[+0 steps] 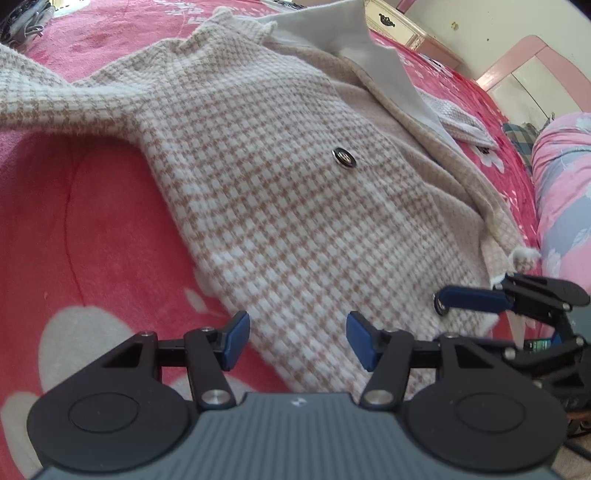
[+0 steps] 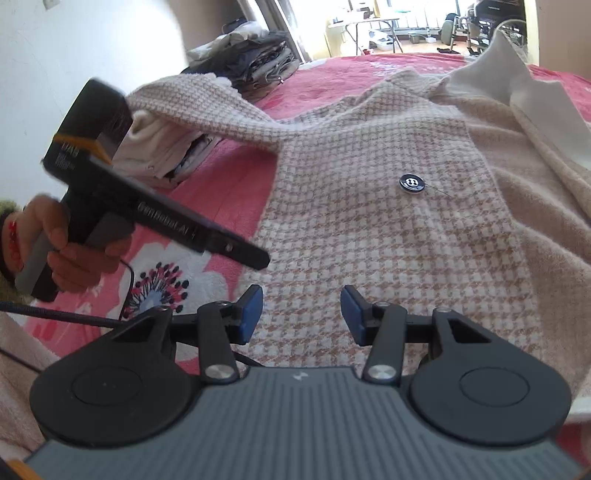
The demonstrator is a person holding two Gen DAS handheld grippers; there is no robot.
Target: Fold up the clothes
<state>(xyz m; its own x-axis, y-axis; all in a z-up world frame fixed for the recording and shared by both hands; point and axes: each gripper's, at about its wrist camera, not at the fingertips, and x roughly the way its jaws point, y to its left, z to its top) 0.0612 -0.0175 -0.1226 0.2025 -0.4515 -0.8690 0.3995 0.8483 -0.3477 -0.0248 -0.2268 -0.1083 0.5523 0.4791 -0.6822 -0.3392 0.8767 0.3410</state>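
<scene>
The houndstooth knit jacket (image 1: 288, 192) lies spread on the pink floral blanket (image 1: 85, 229), one sleeve (image 1: 55, 99) still outstretched, so folding remains; left gripper (image 1: 297, 339) and right gripper (image 2: 301, 314) hover wide, holding nothing

A pink flowered blanket (image 1: 92, 229) covers the bed. A pile of dark clothes (image 2: 255, 62) sits at its far edge, near a folding table (image 2: 364, 27). A cream drawer unit (image 1: 397, 24) stands by the wall, and a pink-and-blue quilt (image 1: 565, 192) lies alongside.

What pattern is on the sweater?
The sweater has a small beige-and-white check, like houndstooth. It shows best in the right wrist view.
</scene>
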